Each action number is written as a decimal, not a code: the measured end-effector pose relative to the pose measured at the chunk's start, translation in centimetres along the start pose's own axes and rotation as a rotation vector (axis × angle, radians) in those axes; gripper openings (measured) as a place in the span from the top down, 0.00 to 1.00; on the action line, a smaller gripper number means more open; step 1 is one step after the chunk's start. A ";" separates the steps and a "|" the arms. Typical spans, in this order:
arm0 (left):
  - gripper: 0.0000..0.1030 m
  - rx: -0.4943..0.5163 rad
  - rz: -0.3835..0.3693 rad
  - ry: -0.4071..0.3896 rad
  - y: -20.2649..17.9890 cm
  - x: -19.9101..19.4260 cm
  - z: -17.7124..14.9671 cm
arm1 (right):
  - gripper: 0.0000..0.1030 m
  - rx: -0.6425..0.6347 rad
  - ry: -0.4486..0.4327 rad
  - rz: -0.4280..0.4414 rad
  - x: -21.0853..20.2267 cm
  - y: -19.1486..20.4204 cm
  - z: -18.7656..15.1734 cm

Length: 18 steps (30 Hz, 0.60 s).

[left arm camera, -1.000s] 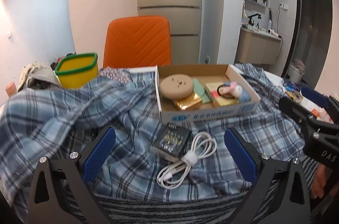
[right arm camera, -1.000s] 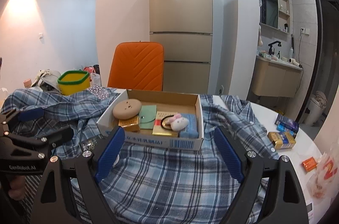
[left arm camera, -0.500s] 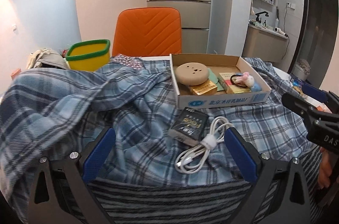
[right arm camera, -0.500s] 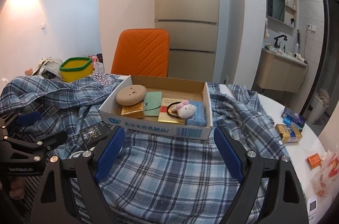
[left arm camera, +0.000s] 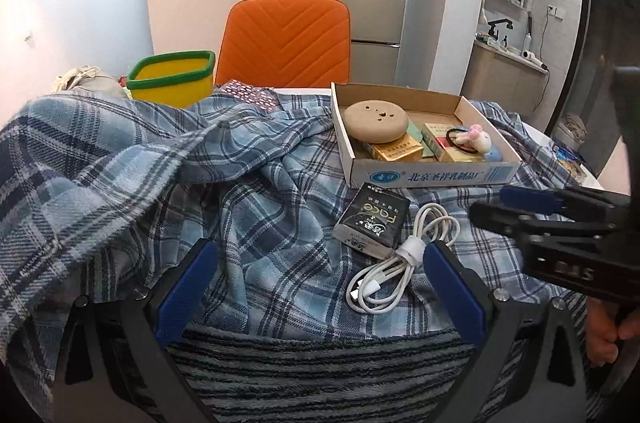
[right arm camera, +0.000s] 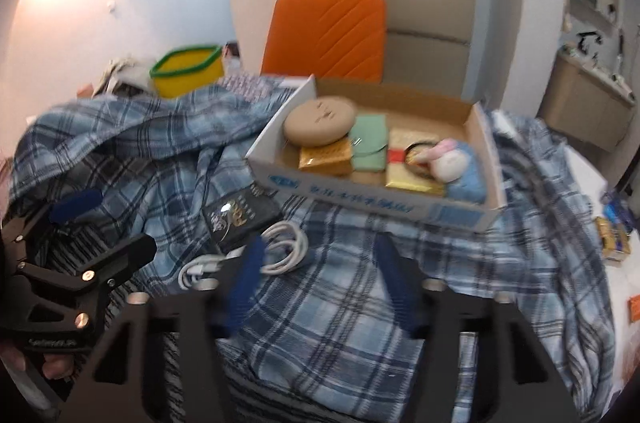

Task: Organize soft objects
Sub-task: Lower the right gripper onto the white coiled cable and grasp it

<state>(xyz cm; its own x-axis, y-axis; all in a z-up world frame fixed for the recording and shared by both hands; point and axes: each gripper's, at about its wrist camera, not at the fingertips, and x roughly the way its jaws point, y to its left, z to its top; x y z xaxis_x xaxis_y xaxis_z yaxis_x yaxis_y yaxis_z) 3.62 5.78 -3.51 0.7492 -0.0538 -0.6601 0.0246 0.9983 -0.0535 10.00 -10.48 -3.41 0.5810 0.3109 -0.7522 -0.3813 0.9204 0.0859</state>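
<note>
Two grippers face the same spread of cloth, and your next move turns on which of them sits closer to the fabric's loose edge. Starting at the left: your left gripper (left arm camera: 316, 275) hangs with its blue-padded fingers (left arm camera: 186, 287) spread wide and nothing between them, poised just above the blue-and-white plaid flannel shirt (left arm camera: 120, 175), which is draped over the desk and bunched into a thick ridge running from the near left toward the far middle. Beneath its near hem, a dark striped fleece cloth (left arm camera: 320, 363) shows as a band lying crosswise right under the left fingers, so that hand is the nearer one to it.

Moving right, a black rectangular packet with gold lettering (left arm camera: 372, 221) and a coiled white charging cable (left arm camera: 400, 259) rest on top of the plaid, just inside the left gripper's right finger. Beyond them sits an open white cardboard tray (left arm camera: 436, 175), also resting on the shirt.

Farthest right, your right gripper (right arm camera: 320, 283) is closing its fingers; they stand narrow over a flat stretch of plaid in front of the tray, with no fold visibly caught between them yet. In my judgement, the small items must come off before you pull the cloth.
</note>
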 end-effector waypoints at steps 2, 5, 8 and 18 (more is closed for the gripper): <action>0.01 0.006 -0.006 0.002 -0.1 0.1 0.0 | 0.52 0.027 0.040 0.031 1.1 0.0 0.1; 0.01 -0.003 -0.028 0.006 0.1 0.1 0.0 | 0.64 0.042 0.077 0.042 2.5 0.1 0.0; 0.01 -0.016 -0.030 0.013 0.4 0.2 0.1 | 0.70 0.022 0.099 0.026 3.4 0.5 -0.3; 0.01 0.034 0.002 0.004 -0.8 -0.2 0.3 | 0.95 0.053 0.027 0.045 1.4 -0.6 -0.4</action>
<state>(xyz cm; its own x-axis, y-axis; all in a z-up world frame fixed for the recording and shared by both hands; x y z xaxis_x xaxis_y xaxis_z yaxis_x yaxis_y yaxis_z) 3.70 5.00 -3.12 0.7469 -0.0517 -0.6630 0.0453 0.9986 -0.0268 10.71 -10.68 -4.75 0.5438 0.3467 -0.7642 -0.3680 0.9170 0.1541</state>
